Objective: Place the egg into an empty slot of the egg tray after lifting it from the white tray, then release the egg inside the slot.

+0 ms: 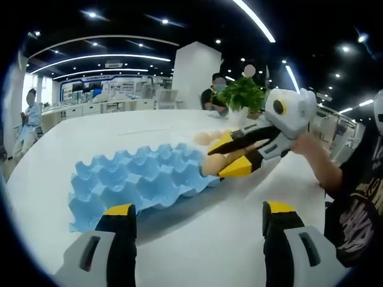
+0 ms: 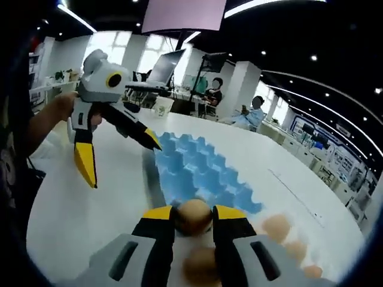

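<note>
Right gripper view is showing the right gripper [image 2: 192, 216] pinching a tan egg [image 2: 192, 216] between its yellow tips, just past the near edge of the blue egg tray [image 2: 197, 167], with more eggs [image 2: 276, 226] lying blurred on the table [image 2: 84, 209]. Left gripper view is catching that same grip from the side, the egg [image 1: 213, 164] hanging at the tray's [image 1: 137, 179] corner, and a plant [image 1: 242, 92] behind. The left gripper [image 1: 197, 218] is standing wide open, holding nothing.
</note>
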The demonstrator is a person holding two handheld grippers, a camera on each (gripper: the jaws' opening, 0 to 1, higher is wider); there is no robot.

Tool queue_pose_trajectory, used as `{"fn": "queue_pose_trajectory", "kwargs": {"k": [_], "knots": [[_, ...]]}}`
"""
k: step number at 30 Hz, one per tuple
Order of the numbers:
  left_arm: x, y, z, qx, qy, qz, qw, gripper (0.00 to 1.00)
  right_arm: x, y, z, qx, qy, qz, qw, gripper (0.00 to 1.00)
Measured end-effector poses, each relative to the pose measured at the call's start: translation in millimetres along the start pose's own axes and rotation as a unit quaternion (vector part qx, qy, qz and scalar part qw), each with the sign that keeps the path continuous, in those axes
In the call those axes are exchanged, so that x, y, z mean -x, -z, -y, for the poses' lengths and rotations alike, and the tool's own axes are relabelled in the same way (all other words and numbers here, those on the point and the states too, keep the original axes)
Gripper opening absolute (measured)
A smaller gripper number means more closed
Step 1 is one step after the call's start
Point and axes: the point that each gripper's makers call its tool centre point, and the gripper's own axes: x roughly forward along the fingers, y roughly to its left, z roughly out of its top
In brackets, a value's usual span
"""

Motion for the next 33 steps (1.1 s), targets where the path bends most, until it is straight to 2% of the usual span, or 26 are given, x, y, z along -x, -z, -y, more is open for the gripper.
{"fn": "queue_pose_trajectory", "kwargs": {"k": [14, 16, 22, 27, 33], "knots": [[-1.0, -0.1, 0.4, 0.0, 0.002, -0.007, 1.0, 0.92, -0.1, 0.0, 2.0, 0.002, 0.003, 0.007, 1.0, 0.26], [-0.3, -2.2, 0.2, 0.01, 0.005, -0.005, 0.9999, 0.92, 1.3, -0.8, 2.6, -0.013, 0.002, 0.013, 0.9998, 0.27], [-1.4, -6.1, 2.4, 0.0, 0.006, -0.002, 1.0, 0.9, 8.5, -3.4, -2.1, -0.04, -0.02, 0.03, 0.9986, 0.27], [-5.2, -11.7, 4.8, -0.01, 0.008, -0.002, 0.9999, 0.89, 16.1, -5.3, 5.1, -0.058, -0.013, 0.038, 0.9975, 0.27], [-17.7, -24.6, 24.6, -0.027, 0.038, 0.008, 0.9989, 0.87, 26.6, -3.7, 17.8, -0.07, 0.01, 0.045, 0.9965, 0.27]]}}
